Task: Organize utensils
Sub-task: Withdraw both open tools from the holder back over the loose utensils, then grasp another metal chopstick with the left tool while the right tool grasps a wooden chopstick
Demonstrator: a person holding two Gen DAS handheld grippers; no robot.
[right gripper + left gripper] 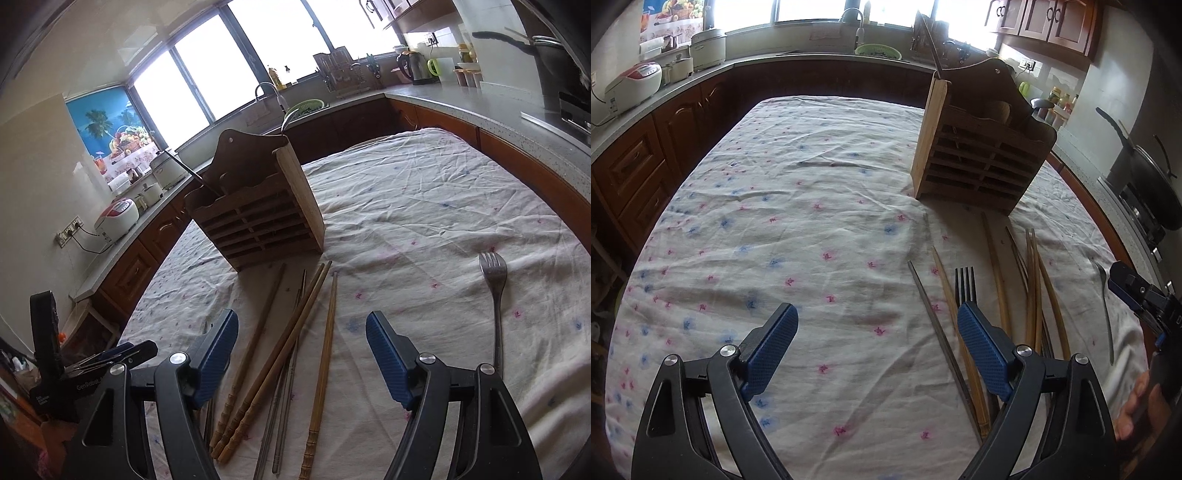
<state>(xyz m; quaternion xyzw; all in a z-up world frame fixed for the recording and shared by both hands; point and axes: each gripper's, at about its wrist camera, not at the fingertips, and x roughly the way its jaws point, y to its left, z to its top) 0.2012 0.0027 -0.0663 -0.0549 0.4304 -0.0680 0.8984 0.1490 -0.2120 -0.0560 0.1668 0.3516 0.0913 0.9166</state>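
right gripper (302,354) jaws apart, empty | left gripper (877,349) jaws apart, empty | wooden chopsticks (273,354) — light, stiff, thin, roll easily — pinch mid-length

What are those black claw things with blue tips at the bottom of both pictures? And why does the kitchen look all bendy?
Those claws are grabbers that a person holds, one in each hand. Each has a tiny camera looking out between its two fingers, and the round lens bends the room. One picture is from the left gripper, the other from the right gripper. Both are open and hold nothing. Below them is a table with a flowery tablecloth. On it stands a wooden utensil holder, with something dark already poking out of it. In front lie wooden chopsticks, thin metal chopsticks and a silver fork. The left picture also shows a dark fork.
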